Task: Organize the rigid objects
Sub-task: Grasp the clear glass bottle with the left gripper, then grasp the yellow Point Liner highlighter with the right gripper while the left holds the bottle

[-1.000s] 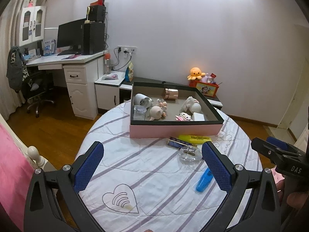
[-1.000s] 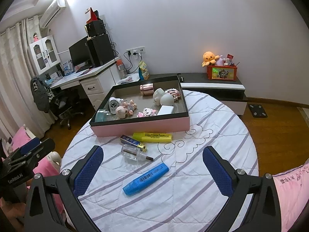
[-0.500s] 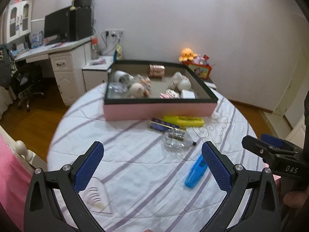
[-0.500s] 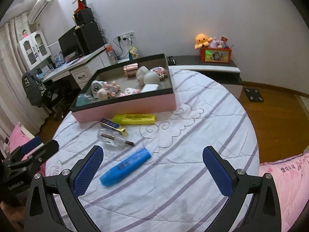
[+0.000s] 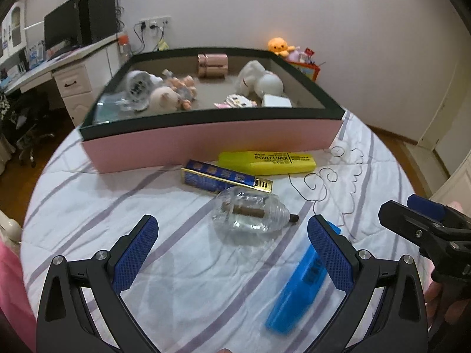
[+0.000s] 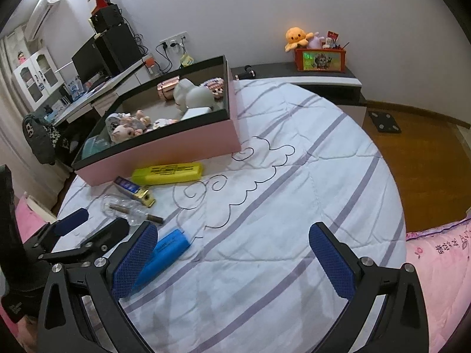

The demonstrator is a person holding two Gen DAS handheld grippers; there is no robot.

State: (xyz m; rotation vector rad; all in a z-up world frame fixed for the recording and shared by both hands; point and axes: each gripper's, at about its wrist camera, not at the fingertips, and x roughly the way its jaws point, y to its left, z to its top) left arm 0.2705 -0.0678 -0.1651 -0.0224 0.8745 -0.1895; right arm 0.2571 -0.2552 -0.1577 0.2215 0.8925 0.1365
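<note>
1. The left gripper (image 5: 232, 235) has its jaws spread wide with nothing between them, low over the striped bedspread (image 5: 176, 279). Just beyond them lies the clear bottle (image 5: 250, 213).
2. The bottle lies on its side; a dark stick shows inside it, but glare on the plastic makes the rest of its contents hard to read.
3. The right gripper (image 6: 232, 253) also has its jaws spread and empty. Its left finger (image 6: 134, 261) covers the near end of the blue marker (image 6: 164, 253), and in the left view the left gripper's own finger cuts across that marker's far end.
4. The blue-and-gold box (image 5: 225, 176) and yellow highlighter (image 5: 268, 161) lie beside each other, just in front of the pink tray (image 5: 212, 138).
5. Inside the tray, the toys at the left are blurred; a copper-coloured container (image 5: 212, 64) and a white figure (image 5: 259, 81) are clearer, partly hidden by the tray's near wall in the right view.
</note>
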